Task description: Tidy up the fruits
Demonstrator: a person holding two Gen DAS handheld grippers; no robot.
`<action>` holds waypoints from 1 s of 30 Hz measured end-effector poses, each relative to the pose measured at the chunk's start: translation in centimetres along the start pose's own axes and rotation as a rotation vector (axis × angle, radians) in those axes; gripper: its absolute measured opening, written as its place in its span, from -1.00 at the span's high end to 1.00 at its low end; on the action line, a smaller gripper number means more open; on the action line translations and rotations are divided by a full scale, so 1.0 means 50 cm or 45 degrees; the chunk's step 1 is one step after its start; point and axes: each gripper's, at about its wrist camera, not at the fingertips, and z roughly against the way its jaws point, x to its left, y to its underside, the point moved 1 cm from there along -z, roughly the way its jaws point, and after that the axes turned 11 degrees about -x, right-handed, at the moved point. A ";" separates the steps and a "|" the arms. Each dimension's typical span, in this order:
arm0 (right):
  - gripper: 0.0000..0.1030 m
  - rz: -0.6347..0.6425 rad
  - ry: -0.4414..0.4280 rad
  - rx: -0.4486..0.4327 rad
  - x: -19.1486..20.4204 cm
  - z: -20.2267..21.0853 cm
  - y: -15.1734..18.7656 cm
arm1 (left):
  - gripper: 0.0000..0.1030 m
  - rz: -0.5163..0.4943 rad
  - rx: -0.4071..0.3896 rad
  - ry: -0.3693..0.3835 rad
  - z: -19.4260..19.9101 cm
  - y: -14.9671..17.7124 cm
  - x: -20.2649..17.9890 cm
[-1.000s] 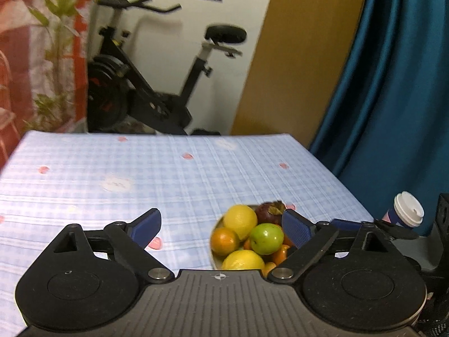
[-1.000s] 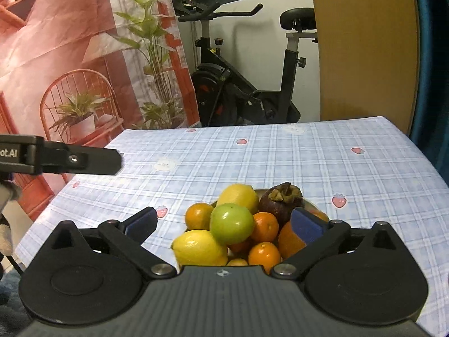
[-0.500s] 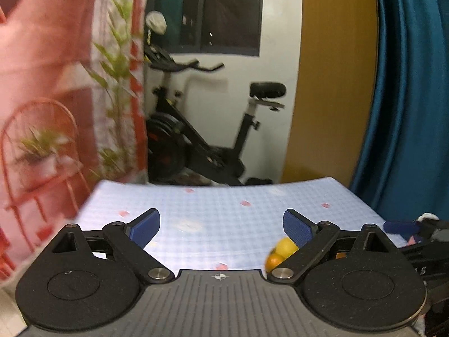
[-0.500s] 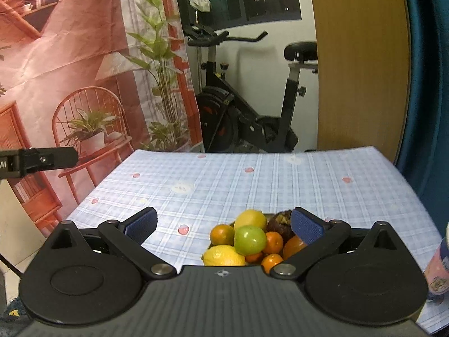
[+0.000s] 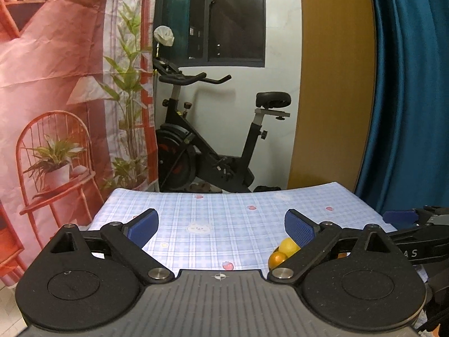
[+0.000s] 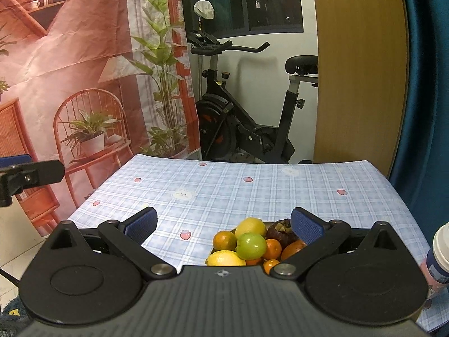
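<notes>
Both grippers — left gripper [image 5: 220, 223], right gripper [image 6: 223, 221] — jaws wide (empty) above fruit pile [image 6: 251, 245].

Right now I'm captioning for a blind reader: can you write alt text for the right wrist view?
Open right tongs hover over a pile of fruit, with a green one on top among lemons and oranges, on a blue checked tablecloth. An exercise bike stands beyond the table.

The only lettering that can be read is a white "A S" on the black body of the right hand-held gripper [image 5: 415, 248], seen at the right edge of the left wrist view; the rest of that word is hidden. In the right wrist view nothing legible appears anywhere.
</notes>
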 end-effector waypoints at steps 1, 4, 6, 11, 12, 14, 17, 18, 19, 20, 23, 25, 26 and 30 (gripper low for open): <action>-1.00 -0.001 0.001 0.002 0.000 0.000 0.001 | -0.90 0.007 0.003 -0.004 0.000 0.001 0.002; -1.00 0.003 0.003 0.005 -0.001 0.001 0.002 | -0.90 0.024 0.007 -0.019 0.003 0.005 0.007; -1.00 0.002 0.002 0.008 -0.001 0.000 0.003 | -0.91 0.021 0.015 -0.043 0.003 0.006 0.008; -1.00 0.006 0.002 0.010 0.000 0.001 0.003 | -0.91 0.015 0.012 -0.062 0.006 0.006 0.005; -1.00 0.008 0.001 0.011 0.000 0.000 0.002 | -0.91 0.016 0.012 -0.064 0.007 0.005 0.005; -1.00 0.009 0.001 0.011 -0.001 0.000 0.002 | -0.91 0.021 0.014 -0.068 0.007 0.004 0.007; -1.00 0.008 0.001 0.012 -0.001 0.000 0.002 | -0.91 0.031 0.015 -0.072 0.009 0.003 0.009; -1.00 0.009 0.000 0.011 0.000 0.000 0.002 | -0.91 0.032 0.014 -0.073 0.012 0.005 0.008; -1.00 0.009 0.001 0.010 0.000 0.000 0.002 | -0.91 0.034 0.013 -0.074 0.013 0.005 0.009; -1.00 0.010 0.001 0.010 0.000 0.000 0.002 | -0.91 0.036 0.012 -0.076 0.014 0.004 0.009; -1.00 0.010 0.002 0.010 0.000 0.000 0.002 | -0.91 0.036 0.011 -0.080 0.014 0.003 0.009; -1.00 0.012 0.004 0.011 0.001 0.000 0.003 | -0.91 0.038 0.012 -0.080 0.014 0.004 0.008; -1.00 0.013 0.004 0.011 0.001 0.000 0.004 | -0.91 0.039 0.013 -0.080 0.014 0.004 0.008; -1.00 0.014 0.003 0.009 0.001 0.000 0.004 | -0.91 0.040 0.013 -0.078 0.016 0.004 0.008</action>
